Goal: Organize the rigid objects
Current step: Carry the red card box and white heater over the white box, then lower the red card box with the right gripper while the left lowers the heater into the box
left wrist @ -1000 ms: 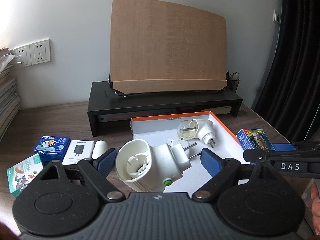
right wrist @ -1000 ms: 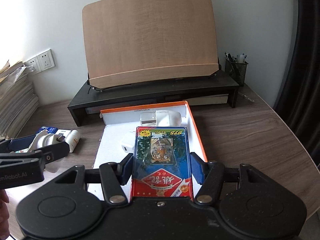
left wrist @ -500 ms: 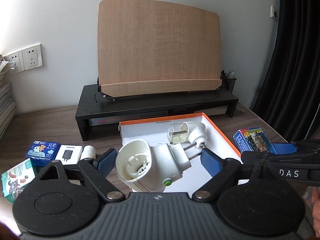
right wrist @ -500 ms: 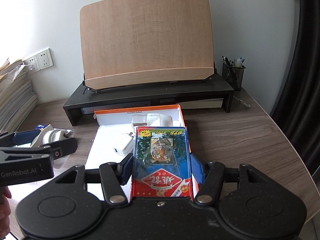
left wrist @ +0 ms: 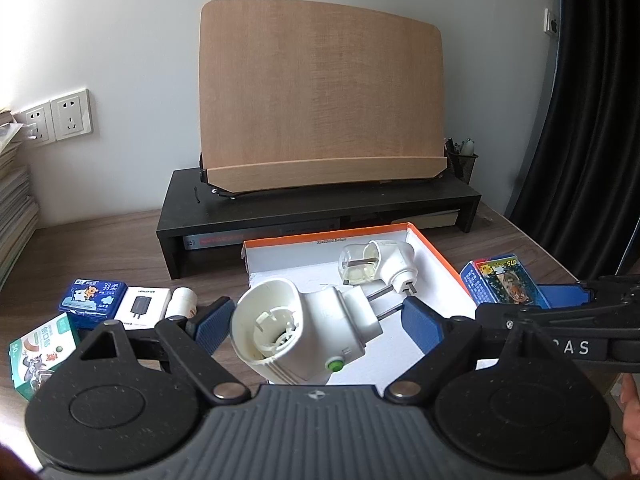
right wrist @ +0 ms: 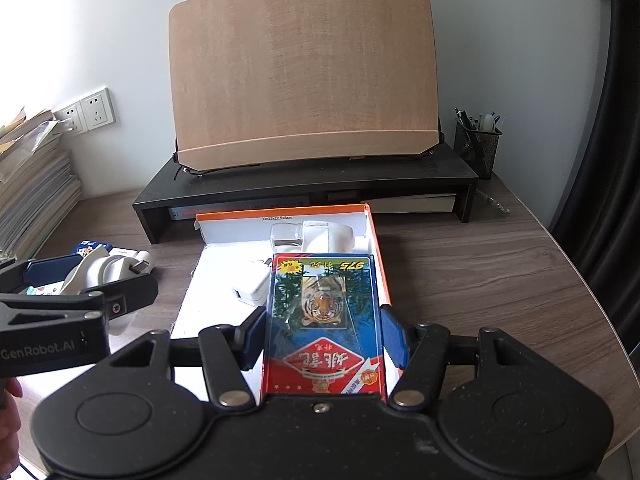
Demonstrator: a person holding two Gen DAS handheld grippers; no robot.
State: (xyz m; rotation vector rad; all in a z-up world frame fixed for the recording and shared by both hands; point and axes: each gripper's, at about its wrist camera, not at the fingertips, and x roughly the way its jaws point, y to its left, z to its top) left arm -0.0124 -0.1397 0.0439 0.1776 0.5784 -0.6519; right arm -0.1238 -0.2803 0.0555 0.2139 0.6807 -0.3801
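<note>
My left gripper (left wrist: 316, 316) is shut on a white plug-in device (left wrist: 304, 328) with two metal prongs and a green button, held above the near left corner of the orange-rimmed white box (left wrist: 436, 256). Another white plug-in unit with a clear bottle (left wrist: 376, 266) lies in the box's far part. My right gripper (right wrist: 324, 332) is shut on a blue and red card box with a tiger picture (right wrist: 324, 320), held over the box's right rim (right wrist: 380, 256). A small white adapter (right wrist: 252, 284) lies inside the box.
A black monitor riser (left wrist: 320, 208) carrying a wooden board (left wrist: 320, 96) stands behind the box. Small packages (left wrist: 96, 300), a white charger box (left wrist: 144, 306) and a green pack (left wrist: 40, 348) lie at the left. A mesh pen holder (right wrist: 478, 148) stands at back right; stacked papers (right wrist: 32, 188) at left.
Both grippers keep their holds. The left wrist view has shifted slightly, with the box and riser now sitting a little further right and nearer. The right gripper has drifted slightly rightward over the box.
</note>
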